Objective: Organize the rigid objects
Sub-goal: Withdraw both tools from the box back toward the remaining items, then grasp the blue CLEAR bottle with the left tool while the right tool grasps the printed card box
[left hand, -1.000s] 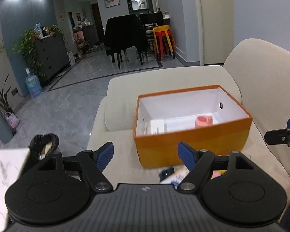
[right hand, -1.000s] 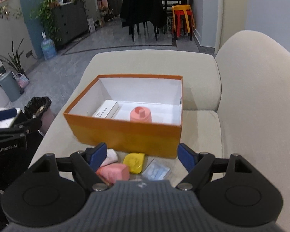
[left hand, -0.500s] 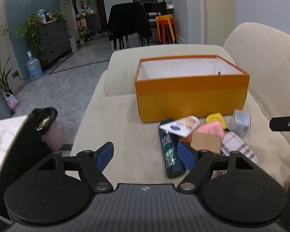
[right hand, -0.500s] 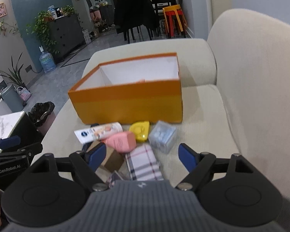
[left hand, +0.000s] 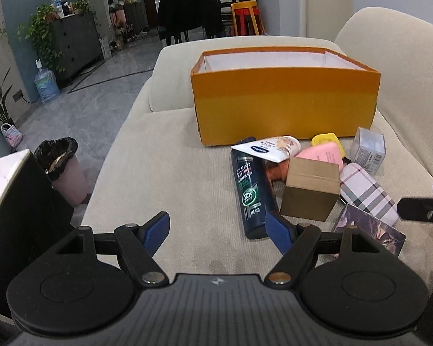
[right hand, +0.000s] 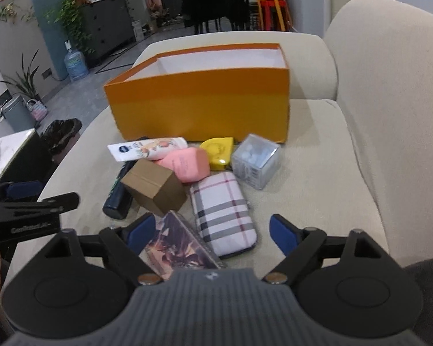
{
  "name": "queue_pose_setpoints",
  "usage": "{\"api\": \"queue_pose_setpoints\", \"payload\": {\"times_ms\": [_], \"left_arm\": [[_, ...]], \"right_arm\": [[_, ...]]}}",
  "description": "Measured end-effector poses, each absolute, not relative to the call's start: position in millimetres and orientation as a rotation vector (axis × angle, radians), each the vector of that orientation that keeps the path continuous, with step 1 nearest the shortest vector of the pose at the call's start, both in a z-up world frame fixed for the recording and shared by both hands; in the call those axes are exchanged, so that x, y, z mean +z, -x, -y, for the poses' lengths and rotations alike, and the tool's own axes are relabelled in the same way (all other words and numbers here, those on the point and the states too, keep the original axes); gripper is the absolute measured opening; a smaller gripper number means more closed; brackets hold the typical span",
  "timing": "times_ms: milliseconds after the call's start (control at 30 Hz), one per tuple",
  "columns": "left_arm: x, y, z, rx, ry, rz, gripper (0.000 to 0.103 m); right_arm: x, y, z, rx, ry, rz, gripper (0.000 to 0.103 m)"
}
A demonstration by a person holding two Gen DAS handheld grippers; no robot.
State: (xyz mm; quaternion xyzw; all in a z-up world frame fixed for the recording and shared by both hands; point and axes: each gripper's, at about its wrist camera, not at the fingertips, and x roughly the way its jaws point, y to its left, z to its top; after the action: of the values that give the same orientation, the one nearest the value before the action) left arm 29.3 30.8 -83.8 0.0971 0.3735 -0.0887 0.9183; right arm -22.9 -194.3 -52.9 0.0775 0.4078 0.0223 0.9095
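Note:
An open orange box [left hand: 285,103] [right hand: 199,106] stands on the beige sofa seat. In front of it lies a pile: a dark shampoo bottle [left hand: 249,193], a white tube [right hand: 147,148], a brown carton [right hand: 154,186], a pink case [right hand: 187,164], a yellow item [right hand: 218,148], a clear cube box [right hand: 255,160], a plaid case [right hand: 223,210] and a dark printed box [right hand: 179,245]. My left gripper [left hand: 218,230] is open and empty, low over the seat left of the pile. My right gripper [right hand: 209,232] is open and empty, over the plaid case and printed box.
The sofa backrest [right hand: 389,92] rises on the right. A pink bin with a black bag [left hand: 65,170] and a marble-topped table [left hand: 0,178] stand left of the sofa. Chairs and stools [left hand: 245,17] are far behind.
Both grippers have pulled back from above the orange box and dropped lower. The pile in front of the box has come into full view and is now close to the fingers.

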Motion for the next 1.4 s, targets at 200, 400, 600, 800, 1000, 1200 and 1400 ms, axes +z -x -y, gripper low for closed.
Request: {"api": "queue_pose_setpoints", "payload": {"times_ms": [200, 400, 600, 800, 1000, 1200, 1400], "left_arm": [[-99.1, -30.7, -26.1, -0.198, -0.226, -0.798, 0.089], [-111.9, -35.1, -28.6, -0.191, -0.213, -0.834, 0.089], [-112.4, -48.7, -26.2, -0.211, -0.197, -0.832, 0.089], [-116.7, -66.5, -15.7, -0.271, -0.193, -0.842, 0.093], [-122.5, -81.1, -3.1, -0.275, -0.222, -0.863, 0.09], [-132.7, -86.5, -3.0, -0.291, -0.222, -0.89, 0.069], [-137.3, -83.3, -16.3, -0.298, -0.211, -0.899, 0.041]], "right_arm": [[-64.3, 23.8, 175.1, 0.036, -0.082, -0.858, 0.085], [-73.2, 21.9, 161.1, 0.054, -0.026, -0.876, 0.085], [-85.3, 15.7, 147.9, 0.087, 0.033, -0.913, 0.085], [-97.0, 8.8, 139.1, 0.115, 0.068, -0.94, 0.085], [-106.5, 2.9, 132.8, 0.136, 0.094, -0.969, 0.084], [-112.7, -0.2, 128.2, 0.152, 0.124, -0.987, 0.08], [-119.2, -3.1, 120.2, 0.157, 0.192, -0.994, 0.08]]}}
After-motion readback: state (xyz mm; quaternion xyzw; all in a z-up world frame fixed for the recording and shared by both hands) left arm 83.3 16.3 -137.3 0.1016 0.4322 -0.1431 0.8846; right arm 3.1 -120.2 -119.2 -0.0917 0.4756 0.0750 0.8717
